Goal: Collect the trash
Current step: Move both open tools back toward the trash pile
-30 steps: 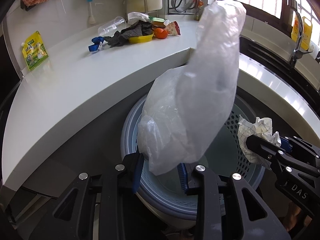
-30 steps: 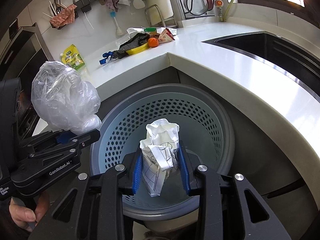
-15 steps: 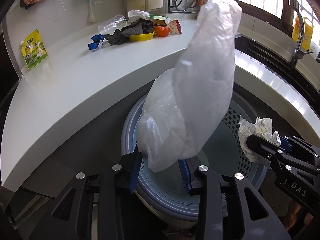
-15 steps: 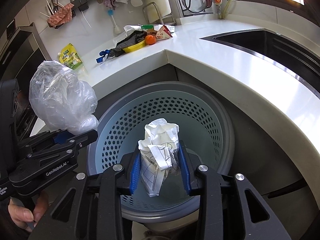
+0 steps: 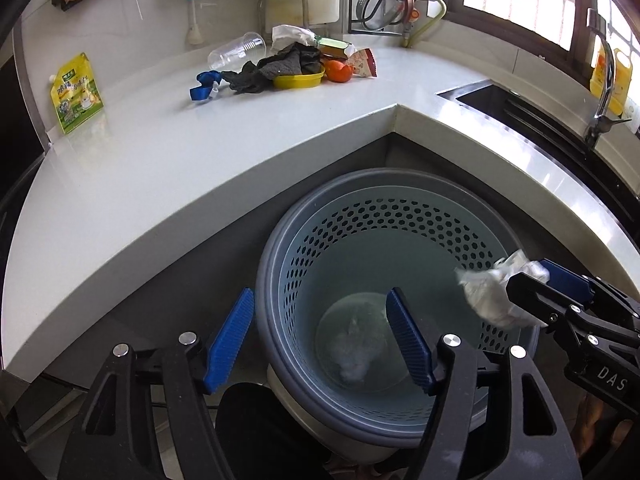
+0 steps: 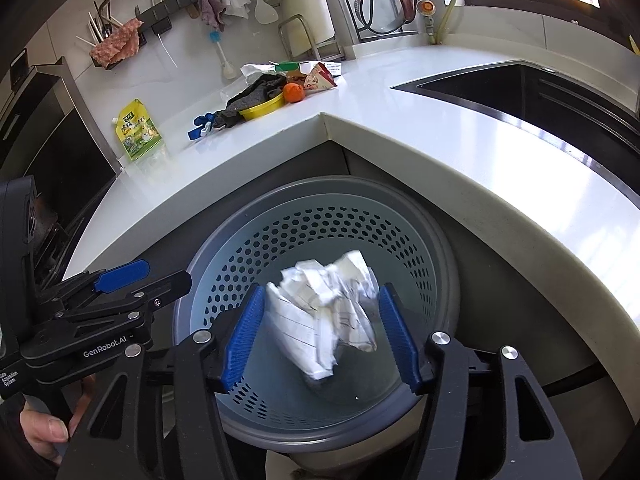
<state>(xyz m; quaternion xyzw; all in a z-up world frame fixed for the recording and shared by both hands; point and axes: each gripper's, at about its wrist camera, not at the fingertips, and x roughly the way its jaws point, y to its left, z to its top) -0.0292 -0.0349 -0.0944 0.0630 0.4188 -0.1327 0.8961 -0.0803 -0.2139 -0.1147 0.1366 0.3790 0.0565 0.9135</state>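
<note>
A round grey-blue perforated bin (image 5: 280, 240) (image 6: 440, 240) stands below the counter's corner. My left gripper (image 5: 320, 340) (image 6: 156, 278) hovers over its near rim, jaws opening with nothing between them. The clear plastic bag (image 5: 352, 354) lies blurred on the bin's floor. My right gripper (image 6: 320, 336) (image 5: 528, 280) hangs over the bin, jaws opening. The crumpled white paper (image 6: 324, 312) (image 5: 488, 298) is between its blue pads, blurred and loose, no longer pinched.
The white counter (image 5: 168, 168) wraps around the bin. On it lie a clear cup (image 5: 236, 50), a black cloth (image 5: 280, 68), a yellow dish (image 5: 298, 80), an orange (image 5: 338, 72), a blue strap (image 5: 204, 86) and a green pouch (image 5: 76, 94). A sink (image 6: 520, 88) is at right.
Both grippers' jaws have spread wide. The plastic bag has left the left gripper and dropped to the bin's bottom. The paper has come free of the right pads and tipped over.
</note>
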